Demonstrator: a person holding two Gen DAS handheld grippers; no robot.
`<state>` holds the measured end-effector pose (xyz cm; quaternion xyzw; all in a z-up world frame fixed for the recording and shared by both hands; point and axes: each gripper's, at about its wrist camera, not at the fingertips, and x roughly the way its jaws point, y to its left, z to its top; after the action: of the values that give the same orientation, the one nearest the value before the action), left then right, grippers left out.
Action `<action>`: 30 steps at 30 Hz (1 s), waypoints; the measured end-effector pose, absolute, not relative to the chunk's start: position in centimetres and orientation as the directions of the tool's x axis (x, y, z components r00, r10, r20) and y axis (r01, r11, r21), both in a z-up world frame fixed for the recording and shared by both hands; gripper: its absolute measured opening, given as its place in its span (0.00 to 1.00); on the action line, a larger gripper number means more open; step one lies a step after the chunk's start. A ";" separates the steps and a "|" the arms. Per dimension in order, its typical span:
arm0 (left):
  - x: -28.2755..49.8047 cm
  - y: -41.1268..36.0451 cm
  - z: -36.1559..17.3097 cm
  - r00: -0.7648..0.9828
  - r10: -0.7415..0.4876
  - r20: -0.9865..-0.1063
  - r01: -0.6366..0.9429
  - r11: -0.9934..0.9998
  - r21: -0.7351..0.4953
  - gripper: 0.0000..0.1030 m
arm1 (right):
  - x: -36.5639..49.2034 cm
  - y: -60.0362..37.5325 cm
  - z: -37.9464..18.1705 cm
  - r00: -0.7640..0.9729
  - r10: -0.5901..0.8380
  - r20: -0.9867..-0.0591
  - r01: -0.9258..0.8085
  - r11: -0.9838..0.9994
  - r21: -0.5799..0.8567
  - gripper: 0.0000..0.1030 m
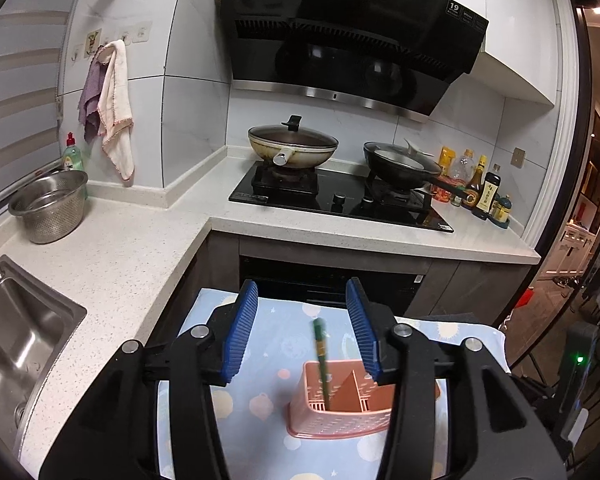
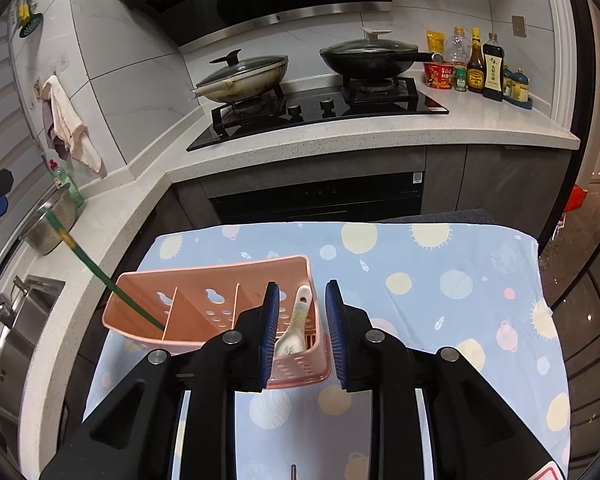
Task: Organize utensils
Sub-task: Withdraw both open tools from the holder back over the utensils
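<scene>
Utensil caddy (image 2: 216, 300): pink, perforated, three compartments, standing on your cloth-covered worktop (image 2: 440, 280) in front of the stove.

Chopstick (image 1: 322, 360): green, leaning upright in the caddy's left end compartment as seen from the right wrist view, its upper end tilted out over the rim toward the sink. Your left claw (image 1: 302, 332) sits above it with the jaws partly open; the blue pads stand clear of the stick on both sides, so nothing is gripped.

Spoon (image 2: 294, 332): ceramic, patterned, resting in the right end compartment, bowl down, handle up. Your right claw (image 2: 302, 332) hovers over it, jaws narrowly parted; the spoon lies between the pads but looks released rather than pinched.

Middle compartment: appears empty.

Progress, as judged: both visible utensils are deposited and sorted into separate sections. No further loose utensil shows on the cloth, apart from a small dark object at the bottom edge that you cannot identify. What remains seems to be withdrawing both claws.
</scene>
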<state>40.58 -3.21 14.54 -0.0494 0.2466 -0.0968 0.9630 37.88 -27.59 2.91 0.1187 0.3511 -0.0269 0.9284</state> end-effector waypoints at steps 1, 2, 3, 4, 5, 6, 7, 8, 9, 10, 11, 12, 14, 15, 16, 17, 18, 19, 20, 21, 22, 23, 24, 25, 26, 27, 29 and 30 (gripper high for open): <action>40.3 -3.0 14.6 0.860 -0.208 -0.466 0.159 0.977 -0.143 0.43 | 37.5 -27.5 3.1 0.754 0.032 -0.656 0.132 0.971 0.199 0.25; 40.0 -2.8 14.5 0.859 -0.207 -0.468 0.157 0.977 -0.144 0.43 | 37.0 -27.5 3.3 0.756 0.030 -0.654 0.129 0.972 0.195 0.26; 39.5 -2.6 14.5 0.858 -0.208 -0.469 0.157 0.977 -0.146 0.43 | 36.5 -27.4 3.5 0.758 0.028 -0.651 0.128 0.973 0.190 0.27; 39.2 -2.4 14.5 0.858 -0.208 -0.470 0.156 0.977 -0.147 0.43 | 35.9 -27.3 3.6 0.760 0.026 -0.649 0.126 0.974 0.186 0.29; 38.7 -2.2 14.4 0.857 -0.208 -0.472 0.156 0.977 -0.147 0.43 | 35.2 -27.2 3.7 0.761 0.027 -0.648 0.124 0.975 0.186 0.30; 38.2 -2.0 14.4 0.855 -0.208 -0.475 0.157 0.977 -0.146 0.43 | 34.6 -27.2 3.7 0.761 0.030 -0.648 0.122 0.974 0.189 0.30; 37.7 -1.9 14.3 0.854 -0.206 -0.477 0.156 0.977 -0.144 0.43 | 34.0 -27.2 3.8 0.760 0.033 -0.649 0.121 0.974 0.192 0.30; 37.2 -1.7 14.2 0.853 -0.204 -0.480 0.155 0.978 -0.141 0.43 | 33.2 -27.1 3.8 0.760 0.034 -0.649 0.122 0.974 0.193 0.30; 36.6 -1.5 14.1 0.851 -0.203 -0.484 0.154 0.978 -0.140 0.43 | 32.5 -27.1 3.8 0.759 0.034 -0.650 0.122 0.974 0.193 0.31; 36.1 -1.4 13.9 0.848 -0.202 -0.489 0.152 0.978 -0.140 0.43 | 31.7 -27.0 3.7 0.757 0.034 -0.652 0.122 0.974 0.193 0.31; 35.4 -1.2 13.6 0.844 -0.203 -0.496 0.152 0.978 -0.141 0.43 | 30.9 -27.0 3.6 0.755 0.033 -0.655 0.123 0.974 0.191 0.31; 34.7 -1.1 13.3 0.841 -0.205 -0.501 0.154 0.978 -0.141 0.43 | 30.0 -26.9 3.4 0.751 0.034 -0.659 0.124 0.973 0.192 0.31; 33.3 -0.8 12.5 0.834 -0.196 -0.516 0.148 0.980 -0.133 0.43 | 28.4 -26.7 2.9 0.741 0.030 -0.671 0.126 0.975 0.182 0.32; 32.7 -0.7 12.1 0.830 -0.194 -0.523 0.147 0.980 -0.131 0.43 | 27.5 -26.6 2.6 0.738 0.024 -0.675 0.127 0.977 0.174 0.32; 31.9 -0.5 11.5 0.823 -0.195 -0.534 0.146 0.980 -0.134 0.43 | 26.5 -26.4 2.3 0.735 0.019 -0.678 0.127 0.978 0.166 0.32; 31.2 -0.3 10.9 0.814 -0.199 -0.546 0.148 0.979 -0.138 0.43 | 25.5 -26.2 1.9 0.728 0.019 -0.685 0.125 0.979 0.161 0.32; 30.4 -0.2 10.3 0.806 -0.197 -0.558 0.144 0.980 -0.137 0.43 | 24.7 -26.0 1.6 0.721 0.024 -0.692 0.121 0.980 0.160 0.33; 29.7 -0.1 9.8 0.799 -0.196 -0.568 0.143 0.980 -0.138 0.43 | 23.8 -25.9 1.2 0.713 0.028 -0.700 0.118 0.980 0.160 0.33; 29.0 0.0 9.1 0.790 -0.201 -0.579 0.146 0.979 -0.140 0.43 | 22.8 -25.7 0.9 0.707 0.030 -0.706 0.117 0.980 0.158 0.33; 28.1 0.0 8.4 0.781 -0.200 -0.592 0.144 0.980 -0.140 0.43 | 21.8 -25.5 0.5 0.703 0.029 -0.711 0.117 0.981 0.156 0.33; 27.3 0.2 7.7 0.773 -0.202 -0.602 0.146 0.979 -0.141 0.43 | 20.9 -25.3 0.1 0.698 0.029 -0.716 0.118 0.981 0.154 0.33; 26.5 0.2 7.0 0.763 -0.200 -0.614 0.147 0.980 -0.137 0.43 | 19.9 -25.2 -0.3 0.690 0.034 -0.723 0.118 0.980 0.159 0.33; 25.8 0.2 6.4 0.757 -0.193 -0.624 0.144 0.981 -0.128 0.43 | 19.0 -25.1 -0.8 0.684 0.040 -0.729 0.118 0.979 0.165 0.33; 25.0 0.1 5.6 0.750 -0.186 -0.635 0.144 0.983 -0.117 0.43 | 18.1 -24.9 -1.2 0.677 0.041 -0.735 0.122 0.978 0.167 0.33; 24.2 0.1 4.9 0.741 -0.186 -0.645 0.146 0.983 -0.115 0.43 | 17.2 -24.8 -1.6 0.672 0.042 -0.740 0.125 0.978 0.169 0.33; 23.6 0.2 4.2 0.732 -0.188 -0.654 0.147 0.982 -0.118 0.43 | 16.4 -24.6 -2.1 0.666 0.044 -0.745 0.125 0.977 0.170 0.33; 22.1 0.0 2.5 0.708 -0.195 -0.679 0.154 0.981 -0.121 0.43 | 14.9 -24.2 -3.1 0.652 0.042 -0.757 0.127 0.978 0.164 0.33; 21.5 -0.1 1.6 0.697 -0.194 -0.690 0.157 0.981 -0.117 0.43 | 14.3 -24.0 -3.5 0.646 0.044 -0.762 0.128 0.978 0.164 0.33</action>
<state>21.46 -0.05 1.60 -0.0248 0.3773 -0.0952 0.9209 14.26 -24.02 -3.49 0.1020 0.4201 -0.0232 0.9014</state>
